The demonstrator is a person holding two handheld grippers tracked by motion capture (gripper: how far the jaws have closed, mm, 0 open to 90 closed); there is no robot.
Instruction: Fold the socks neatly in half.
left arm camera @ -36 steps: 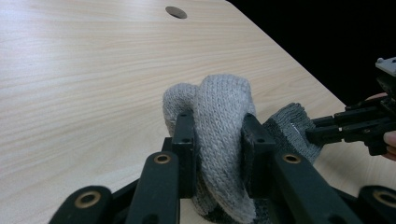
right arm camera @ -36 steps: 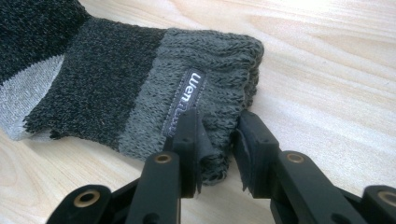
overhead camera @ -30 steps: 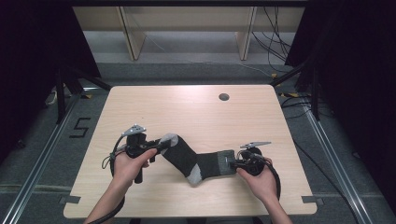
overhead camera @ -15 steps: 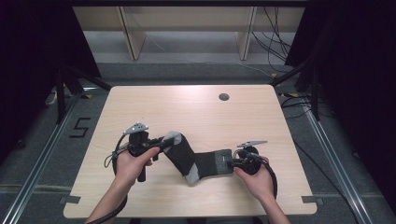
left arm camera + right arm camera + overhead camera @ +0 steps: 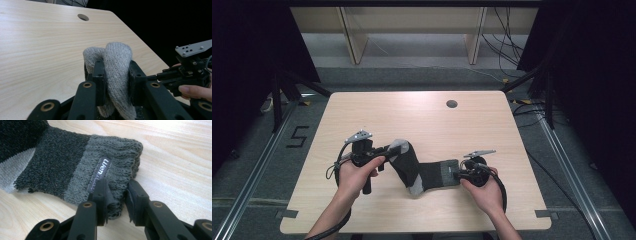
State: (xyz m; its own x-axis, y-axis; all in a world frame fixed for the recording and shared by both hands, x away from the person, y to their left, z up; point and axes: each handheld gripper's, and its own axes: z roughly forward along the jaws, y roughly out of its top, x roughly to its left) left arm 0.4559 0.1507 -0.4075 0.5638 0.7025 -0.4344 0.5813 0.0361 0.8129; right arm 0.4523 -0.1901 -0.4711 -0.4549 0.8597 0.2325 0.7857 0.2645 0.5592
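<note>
You stand at a pale wooden table [image 5: 422,120] and hold a gripper in each hand, with one dark grey sock [image 5: 419,172] stretched between them near the front edge. Your left gripper [image 5: 394,148] pinches the light grey toe end [image 5: 117,62] of the sock; in the left gripper view the knitted fabric is squeezed between both black jaws and lifted off the wood. Your right gripper [image 5: 458,175] pinches the ribbed cuff [image 5: 112,167], its jaws pressed onto the folded edge just beside a small sewn label [image 5: 100,172]. The cuff lies low against the table. Between the two grips the sock bends in a V, its light heel patch [image 5: 416,189] pointing toward you. A round cable hole [image 5: 452,104] sits at the far side.
</note>
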